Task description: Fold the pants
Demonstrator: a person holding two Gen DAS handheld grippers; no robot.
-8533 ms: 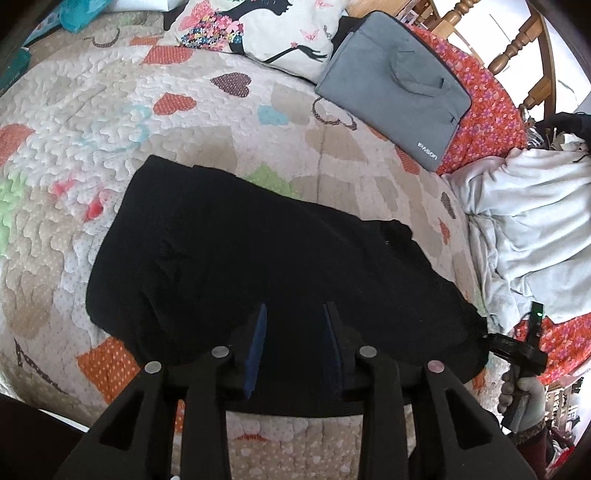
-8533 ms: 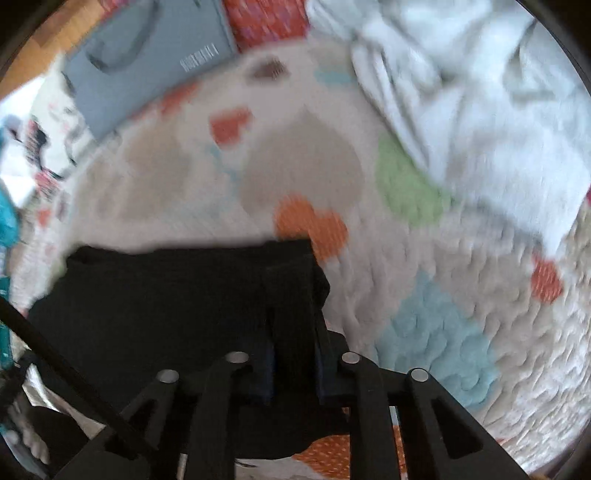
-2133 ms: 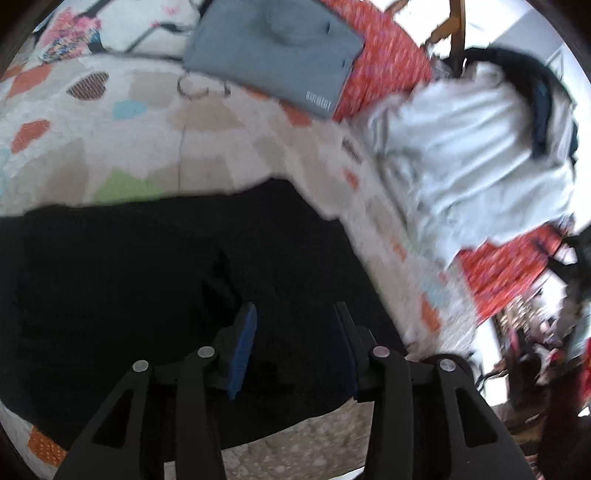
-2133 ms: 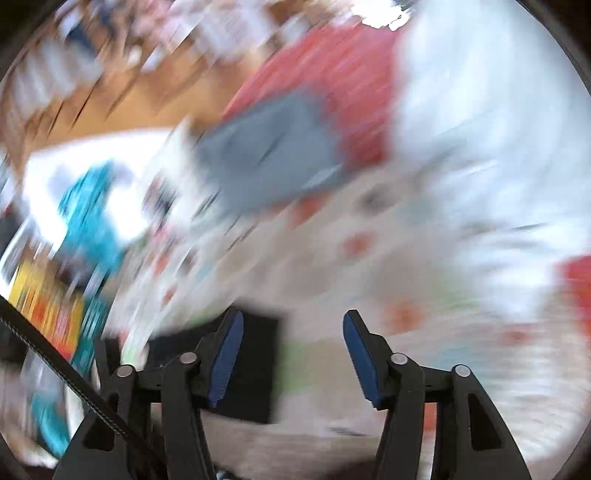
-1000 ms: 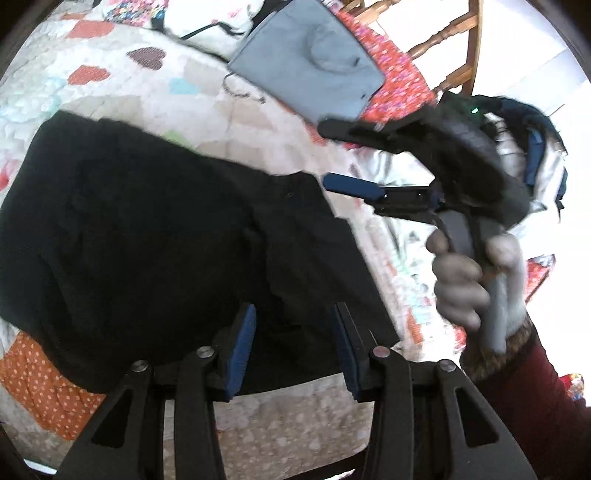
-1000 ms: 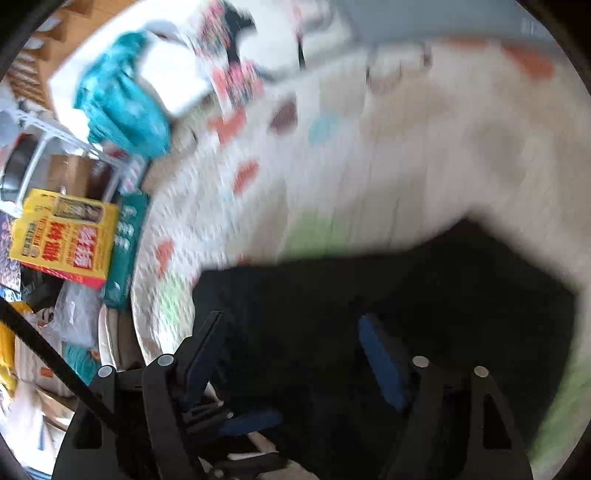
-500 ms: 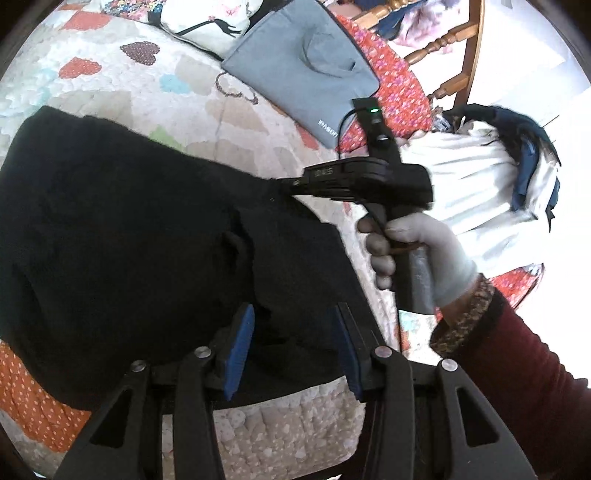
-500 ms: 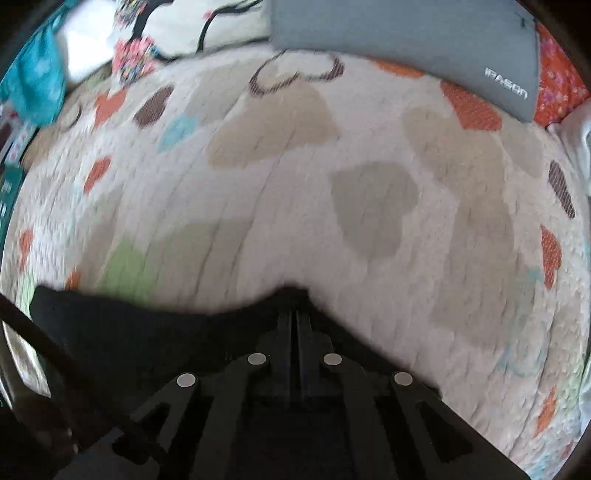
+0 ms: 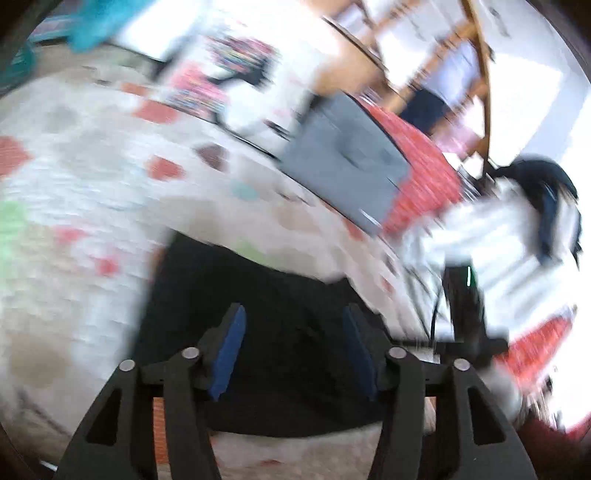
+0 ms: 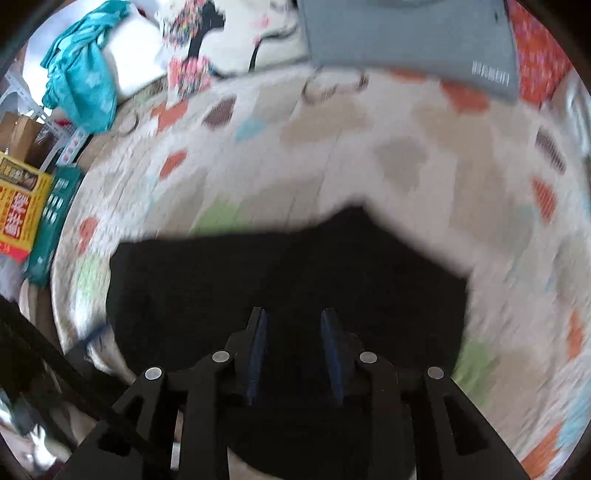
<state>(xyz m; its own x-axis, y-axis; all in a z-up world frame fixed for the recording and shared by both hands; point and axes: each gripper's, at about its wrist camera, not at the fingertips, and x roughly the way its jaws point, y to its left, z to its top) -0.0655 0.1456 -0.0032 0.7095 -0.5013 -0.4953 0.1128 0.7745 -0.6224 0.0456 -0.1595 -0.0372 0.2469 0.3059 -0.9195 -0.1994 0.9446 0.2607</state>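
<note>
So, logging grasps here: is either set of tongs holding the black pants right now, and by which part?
Nothing is held. The left tongs and right tongs are both open above the black pants.

A home bedroom: a bed was covered by a heart-patterned quilt (image 10: 369, 155), with a printed pillow (image 10: 207, 44) and grey laptop sleeve (image 10: 406, 40) at its far edge, and wooden chair spindles (image 9: 476, 74) beyond it.

White lettering is showing on the corner of the gray laptop bag (image 10: 406, 33), too blurred to read. Beside the heart-patterned quilt (image 10: 369, 147), red characters are standing out on a yellow package (image 10: 18, 206), and the teal box (image 10: 51, 218) next to it is carrying illegible white print.
</note>
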